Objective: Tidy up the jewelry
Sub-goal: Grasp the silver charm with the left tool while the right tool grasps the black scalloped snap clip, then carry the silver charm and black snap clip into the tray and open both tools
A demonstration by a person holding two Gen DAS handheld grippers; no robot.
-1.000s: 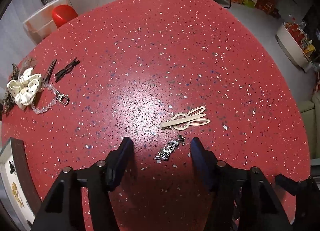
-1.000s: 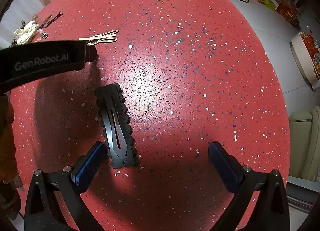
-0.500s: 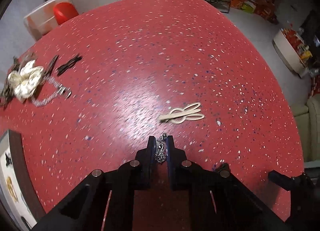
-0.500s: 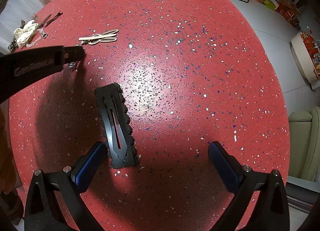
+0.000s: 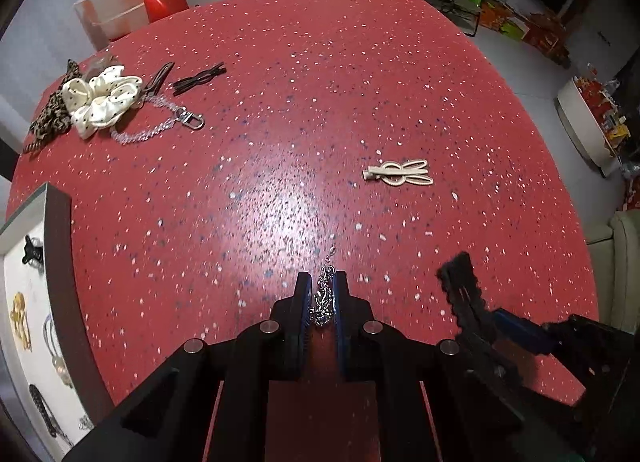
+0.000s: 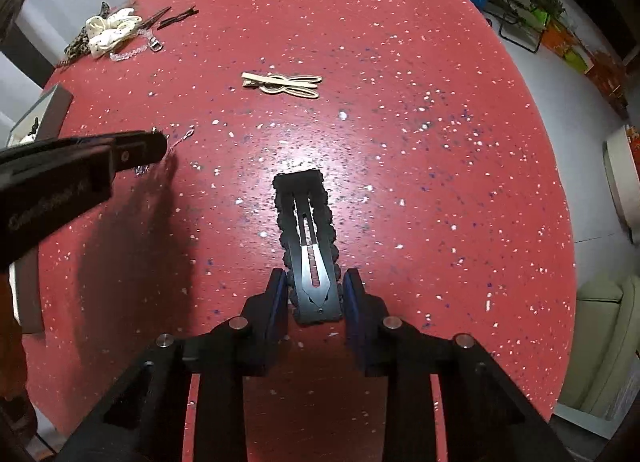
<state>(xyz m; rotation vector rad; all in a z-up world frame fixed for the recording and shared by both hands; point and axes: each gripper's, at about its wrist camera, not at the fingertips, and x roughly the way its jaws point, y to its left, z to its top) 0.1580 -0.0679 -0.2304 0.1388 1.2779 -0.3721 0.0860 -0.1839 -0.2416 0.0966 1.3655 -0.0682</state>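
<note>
Above the red table (image 5: 360,62), the left gripper (image 5: 319,304) pinches a silver charm (image 5: 323,300) and the right gripper (image 6: 315,298) clamps the near end of a black clip (image 6: 306,238). The charm's loose chain could snag or slip out in transit; the clip, held only at 1 end, could pivot. Only a corner of the tray (image 5: 60,254) shows, so free compartments cannot be judged.

The red speckled table (image 5: 320,102) is viewed from close above by 2 wrist cameras, each aimed forward along its fingers. The cream bunny clip (image 5: 400,174) at the table's centre is shared by both views (image 6: 282,84).
</note>
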